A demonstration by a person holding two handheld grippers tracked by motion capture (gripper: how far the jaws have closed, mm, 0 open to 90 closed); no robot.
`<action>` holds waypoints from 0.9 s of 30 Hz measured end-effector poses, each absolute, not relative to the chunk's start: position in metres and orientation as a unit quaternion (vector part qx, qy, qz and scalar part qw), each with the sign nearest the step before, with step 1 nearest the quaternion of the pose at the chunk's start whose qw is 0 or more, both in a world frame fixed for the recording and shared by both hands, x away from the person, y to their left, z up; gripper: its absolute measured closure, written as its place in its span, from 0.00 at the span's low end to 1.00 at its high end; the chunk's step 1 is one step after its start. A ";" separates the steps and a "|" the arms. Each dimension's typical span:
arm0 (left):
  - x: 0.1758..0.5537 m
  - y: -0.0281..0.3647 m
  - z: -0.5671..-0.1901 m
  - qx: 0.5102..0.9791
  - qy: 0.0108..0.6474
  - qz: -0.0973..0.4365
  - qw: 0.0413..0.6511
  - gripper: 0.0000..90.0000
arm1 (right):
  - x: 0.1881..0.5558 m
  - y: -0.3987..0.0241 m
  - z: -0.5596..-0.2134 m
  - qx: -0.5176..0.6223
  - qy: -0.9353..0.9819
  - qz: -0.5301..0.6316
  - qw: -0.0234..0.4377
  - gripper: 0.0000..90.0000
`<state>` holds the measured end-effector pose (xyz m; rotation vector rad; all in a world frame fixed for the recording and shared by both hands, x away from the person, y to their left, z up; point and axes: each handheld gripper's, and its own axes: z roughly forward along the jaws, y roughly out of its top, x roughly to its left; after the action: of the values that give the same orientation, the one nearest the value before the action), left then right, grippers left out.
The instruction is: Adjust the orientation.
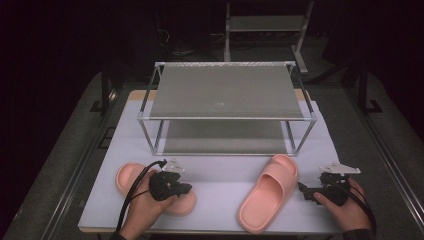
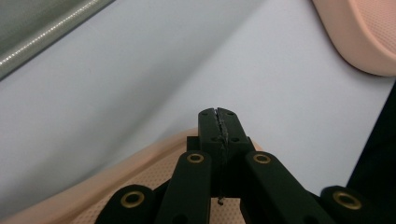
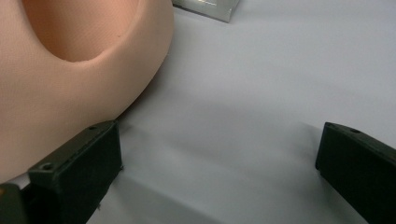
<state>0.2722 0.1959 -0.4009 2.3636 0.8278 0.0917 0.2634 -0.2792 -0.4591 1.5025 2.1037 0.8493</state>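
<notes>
**Clerk:** Item one, left slipper (image 1: 131, 178): pink, flat on the white table (image 1: 220, 195), near its front left, partly under the left hand (image 1: 145, 207). Item two, right slipper (image 1: 267, 199): same make, front right, toe toward the two-tier metal rack (image 1: 227, 107).

**Checker:** Step in hand?

**Clerk:** Judged as the approach, before either slipper was gripped. Both lay on the table; both rack shelves stood bare.

**Checker:** Left gripper (image 1: 186, 188)?

**Clerk:** Hovered over the left slipper's inner edge. In the left gripper view its fingertips (image 2: 210, 122) met, nothing between them, the slipper's rim (image 2: 116, 177) just beneath. Whether they touched the foam could not be told.

**Checker:** Right gripper (image 1: 303, 190)?

**Clerk:** Jaws wide, holding nothing. In the right gripper view one finger (image 3: 77, 175) stood just beside the right slipper's side wall (image 3: 70, 88), touching or nearly; the other stood well apart over bare table.

**Checker:** Next move?

**Clerk:** Likely the right gripper would need to slide sideways so the slipper's wall sat between the fingers, then close. The left would need to open before taking its slipper's rim.
</notes>
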 end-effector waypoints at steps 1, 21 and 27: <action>0.271 0.197 -0.401 0.896 0.313 0.033 0.315 1.00 | 0.263 -0.279 -0.459 0.540 0.756 0.305 0.209 0.00; 0.228 0.371 -0.384 0.805 0.476 0.151 0.319 1.00 | 0.263 -0.279 -0.459 0.540 0.757 0.304 0.208 0.00; 0.256 0.407 -0.403 0.780 0.518 0.161 0.312 1.00 | 0.264 -0.279 -0.459 0.541 0.757 0.303 0.207 0.00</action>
<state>0.2562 0.4069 -0.4030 2.0584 1.3664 0.4240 0.2640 -0.2792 -0.4589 1.5057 2.1075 0.8435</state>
